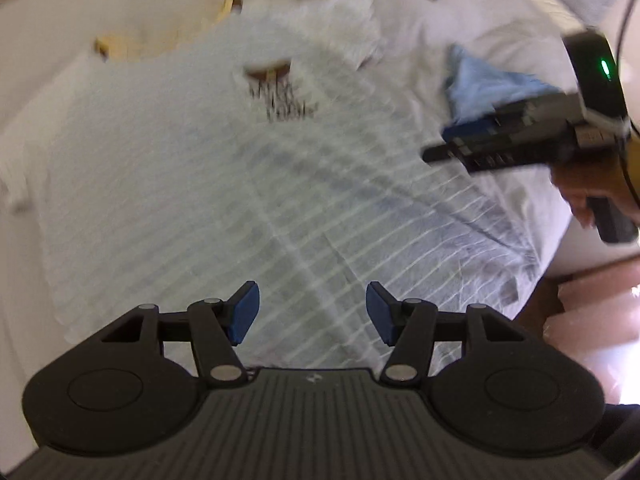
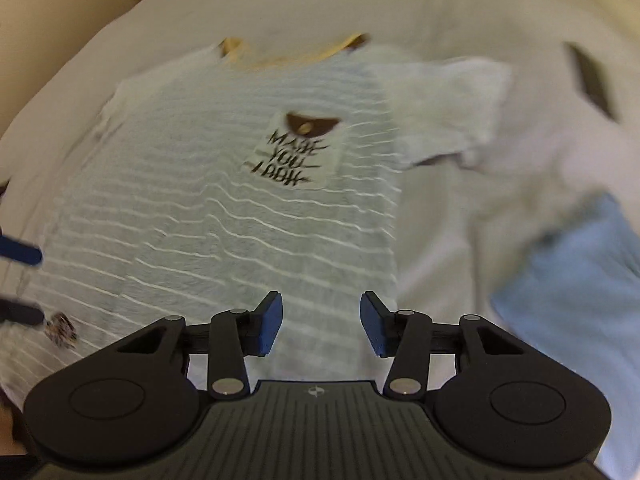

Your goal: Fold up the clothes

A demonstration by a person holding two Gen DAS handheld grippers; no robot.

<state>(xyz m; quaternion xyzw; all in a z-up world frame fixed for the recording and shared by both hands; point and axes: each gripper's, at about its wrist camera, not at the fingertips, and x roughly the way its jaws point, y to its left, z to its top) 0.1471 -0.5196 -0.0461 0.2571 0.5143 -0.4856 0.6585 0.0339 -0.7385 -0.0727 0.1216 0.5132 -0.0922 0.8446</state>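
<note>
A pale striped T-shirt with a yellow collar and a printed chest pocket lies spread flat on a white bed sheet. My left gripper hovers over the shirt's lower part, open, nothing between its blue pads. My right gripper hangs open above the shirt's hem near its right side edge. In the left wrist view the right gripper shows at the far right, held by a hand. The left gripper's fingertips poke in at the left edge of the right wrist view. Both views are motion-blurred.
A light blue cloth lies on the sheet right of the shirt. A dark flat object rests farther back on the bed. The bed's edge and a brown floor show at the right.
</note>
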